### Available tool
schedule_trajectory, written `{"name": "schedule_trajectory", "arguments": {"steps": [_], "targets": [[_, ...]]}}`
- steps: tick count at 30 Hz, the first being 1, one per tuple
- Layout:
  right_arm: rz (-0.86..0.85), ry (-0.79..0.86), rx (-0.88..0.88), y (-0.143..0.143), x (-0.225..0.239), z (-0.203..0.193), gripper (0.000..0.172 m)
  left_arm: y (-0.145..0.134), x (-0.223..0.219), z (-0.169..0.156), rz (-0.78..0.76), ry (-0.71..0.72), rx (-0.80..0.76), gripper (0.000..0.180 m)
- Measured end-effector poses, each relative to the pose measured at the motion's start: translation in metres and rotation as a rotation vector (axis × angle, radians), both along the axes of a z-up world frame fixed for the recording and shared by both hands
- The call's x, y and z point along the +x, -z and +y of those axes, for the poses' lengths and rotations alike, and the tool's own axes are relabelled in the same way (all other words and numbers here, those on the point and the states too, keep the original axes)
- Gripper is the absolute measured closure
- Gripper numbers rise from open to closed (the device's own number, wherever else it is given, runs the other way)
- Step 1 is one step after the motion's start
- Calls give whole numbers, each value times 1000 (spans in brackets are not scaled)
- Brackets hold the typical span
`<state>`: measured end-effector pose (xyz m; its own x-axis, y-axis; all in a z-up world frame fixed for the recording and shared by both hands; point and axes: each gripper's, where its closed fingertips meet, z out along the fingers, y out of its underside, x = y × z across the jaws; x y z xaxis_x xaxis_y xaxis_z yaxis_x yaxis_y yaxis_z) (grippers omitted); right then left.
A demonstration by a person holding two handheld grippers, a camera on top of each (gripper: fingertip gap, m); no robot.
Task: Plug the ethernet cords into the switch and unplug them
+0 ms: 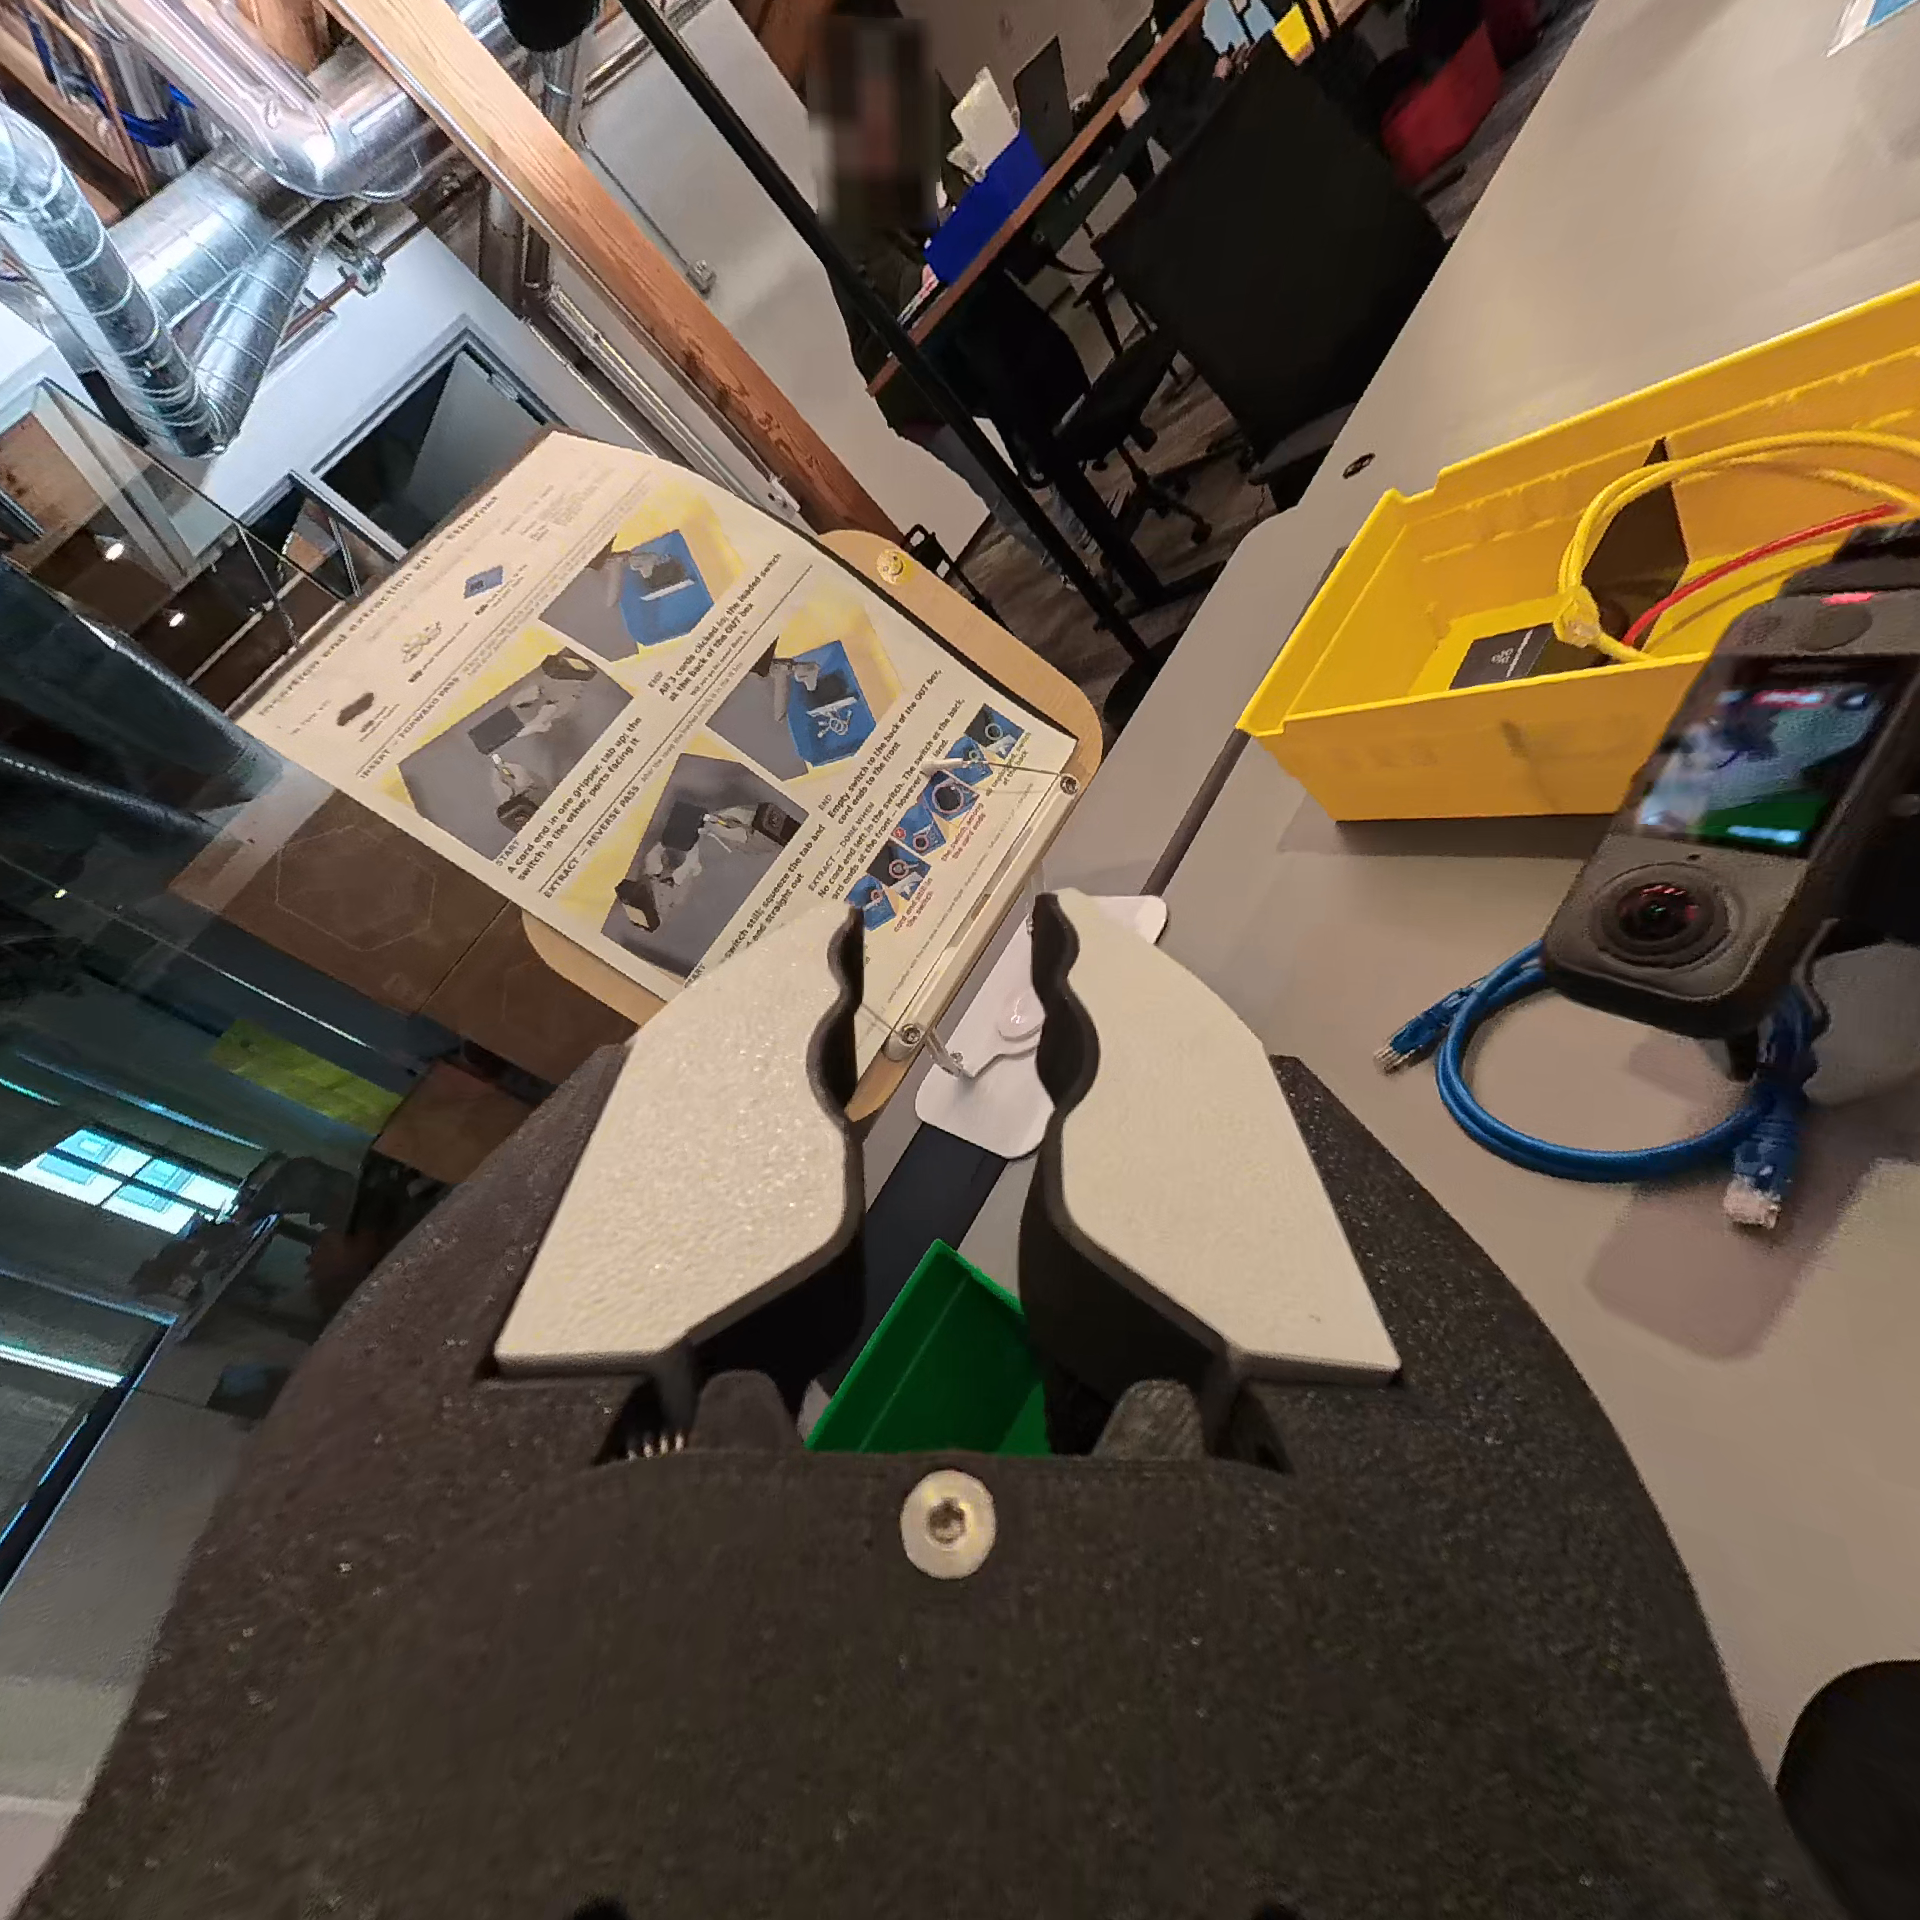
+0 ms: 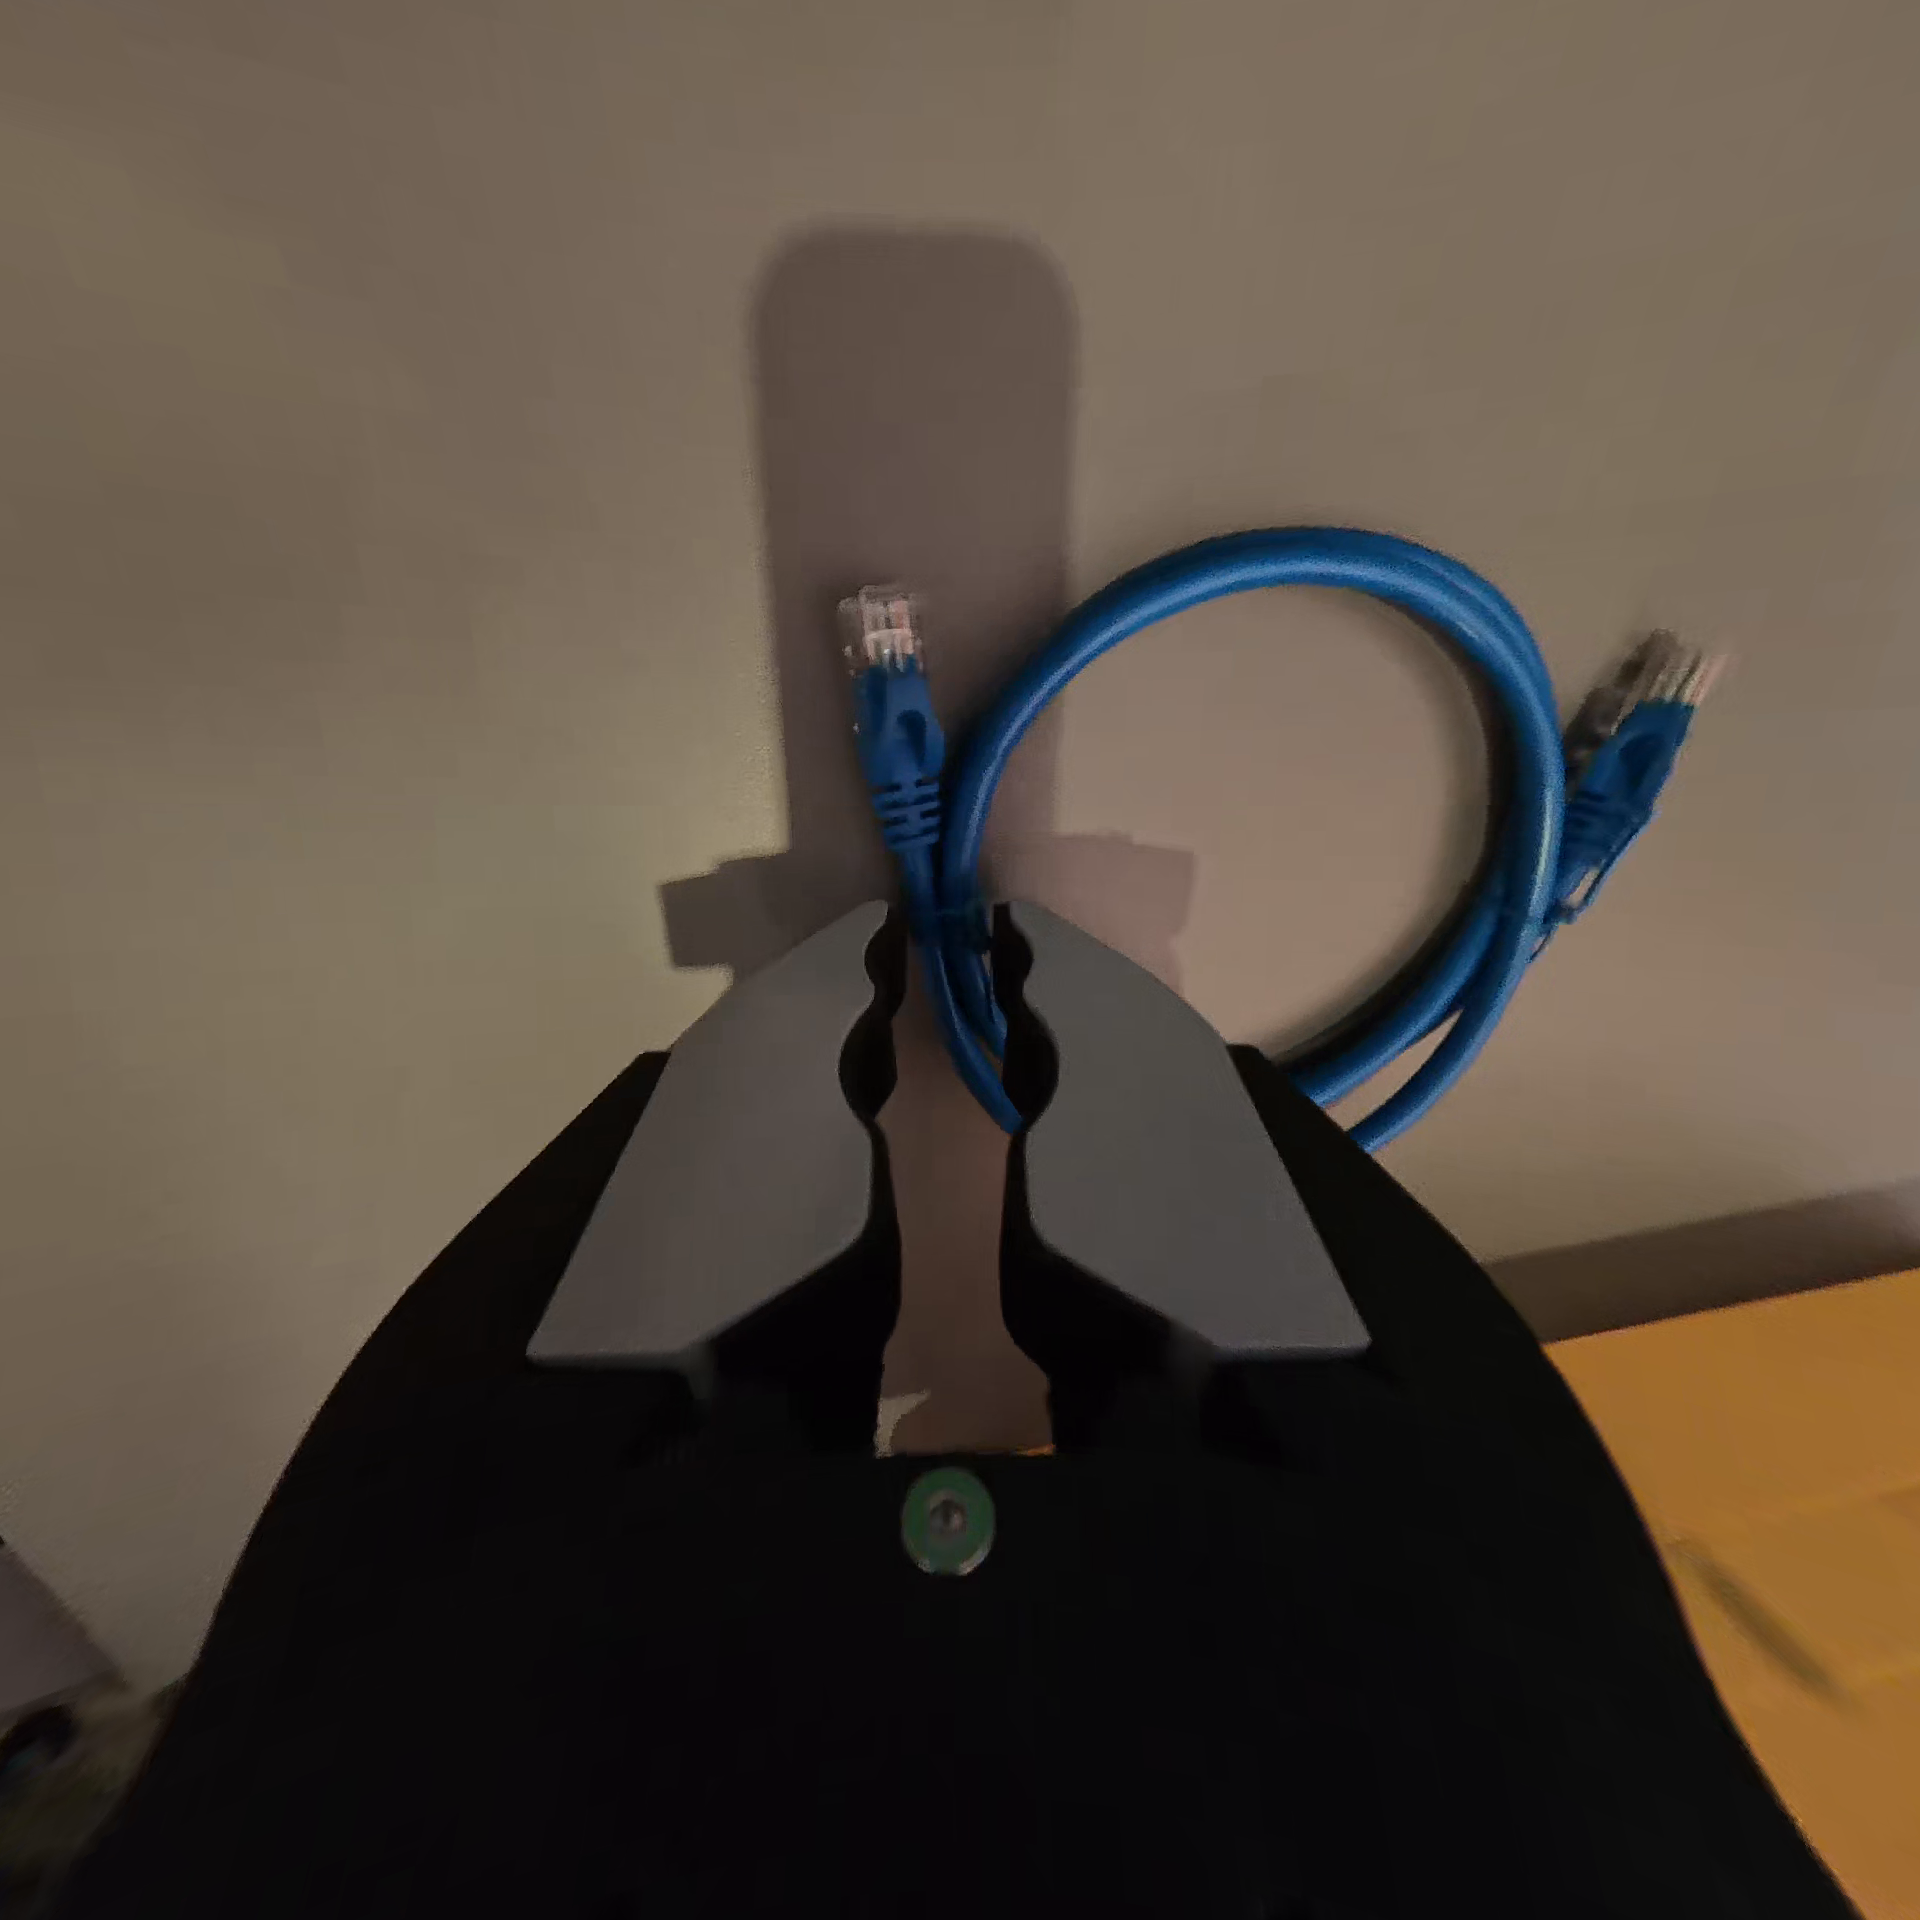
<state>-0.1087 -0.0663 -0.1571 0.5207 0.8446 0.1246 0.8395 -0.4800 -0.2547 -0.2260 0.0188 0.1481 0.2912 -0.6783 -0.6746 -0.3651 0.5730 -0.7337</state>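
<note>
Two grippers up, neither holding anything yet — this reads as the pick-up step for a cord end, ahead of any plugging.

Grey tabletop point(image 1: 1558, 260) carries it all. Yellow plastic bin point(image 1: 1455, 727) sits at the far side, with a small black box point(image 1: 1507, 657) inside, probably the switch, plus a yellow cord point(image 1: 1621, 509) and a red cord point(image 1: 1756, 566) running into it; whether either is seated in a port can't be told. Laminated instruction sheet on a wooden board point(image 1: 727, 727) stands off the table edge, a green bin point(image 1: 935, 1361) low between the left fingers.

Left gripper point(image 1: 948, 935) is up in the air, jaws fairly wide, nothing between them. Right gripper point(image 2: 940, 935) points down at the coiled blue ethernet cord point(image 2: 1299, 582) lying on the table. Its jaws are narrowed around the strands just behind the near plug point(image 2: 883, 634), but there's a gap on the left pad side, so not clamped.

Next move, as I judge it: close on the boot rather than the doubled strands, clip tab up. Risk — grabbing both strands drags the whole coil, and the second plug point(image 2: 1642, 686) could snag.
</note>
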Motion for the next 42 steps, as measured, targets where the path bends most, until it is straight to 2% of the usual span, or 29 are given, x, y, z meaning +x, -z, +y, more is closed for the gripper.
{"name": "schedule_trajectory", "arguments": {"steps": [3,6,9,12,13,15,17,20,23,26,28,29,32,34,39,41,42], "targets": [[108,33,58,-18,-9,14,157,-5,1,-3,-30,17,-16,150],[316,83,196,-66,-18,31,158,-8,3,-2,-71,20,-84,154],[593,142,349,-132,-21,49,158,-3,15,-3,-96,69,-252,155],[846,142,582,-215,-14,59,158,5,34,-4,-124,106,-464,152],[846,131,686,-238,-8,60,158,8,41,-5,-138,120,-534,149],[734,106,919,-275,3,63,158,6,55,-3,-210,149,-676,141],[599,66,1122,-304,6,63,158,-2,68,-13,-295,279,-827,130],[493,28,1271,-315,-1,62,158,-22,79,-31,-426,504,-977,110],[439,-10,1367,-308,-11,62,158,-20,92,-30,-463,504,-940,110],[337,-82,1381,-293,-26,64,158,-13,103,-28,-465,472,-848,122],[330,-116,1405,-289,-35,62,158,-17,101,-28,-507,503,-825,160],[343,-112,1413,-289,-37,62,158,-19,98,-27,-521,513,-812,165],[396,-101,1354,-286,-40,62,158,-16,96,-28,-481,532,-812,165],[400,-111,1398,-290,-39,59,158,-16,96,-31,-467,534,-783,160],[355,-97,1441,-290,-39,60,158,-14,97,-34,-436,531,-764,166],[369,-131,1418,-288,-41,59,156,-16,96,-35,-453,546,-774,167],[412,-181,1379,-287,-45,56,149,-17,95,-35,-453,550,-778,167]]}}
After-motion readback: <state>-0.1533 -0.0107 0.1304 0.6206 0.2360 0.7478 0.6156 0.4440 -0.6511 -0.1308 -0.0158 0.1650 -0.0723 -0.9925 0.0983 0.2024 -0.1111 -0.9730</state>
